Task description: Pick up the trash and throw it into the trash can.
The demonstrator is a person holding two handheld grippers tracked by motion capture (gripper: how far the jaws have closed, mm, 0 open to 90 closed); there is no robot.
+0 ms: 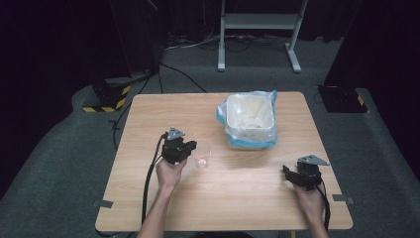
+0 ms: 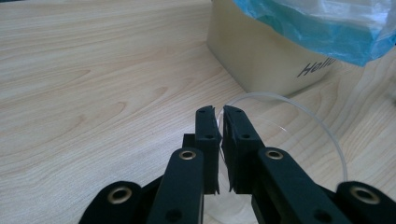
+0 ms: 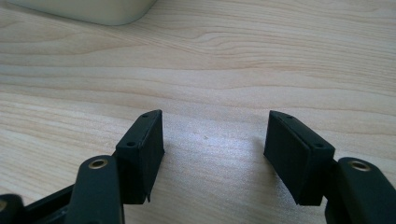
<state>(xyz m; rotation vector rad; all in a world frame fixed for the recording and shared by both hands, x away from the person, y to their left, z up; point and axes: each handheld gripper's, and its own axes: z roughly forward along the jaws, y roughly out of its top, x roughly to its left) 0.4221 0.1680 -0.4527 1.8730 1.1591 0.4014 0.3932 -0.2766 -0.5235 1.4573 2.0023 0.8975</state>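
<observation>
1 lined bin [image 1: 249,120] beside cup [image 1: 202,159]

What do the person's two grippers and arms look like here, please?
Both the left gripper and the right gripper are black, each topped by a grey three-cornered plate and trailing a black cable. Their jaws are flat rectangular blocks on arms with brass-ringed holes. The forearms are bare, with no sleeves.
</observation>
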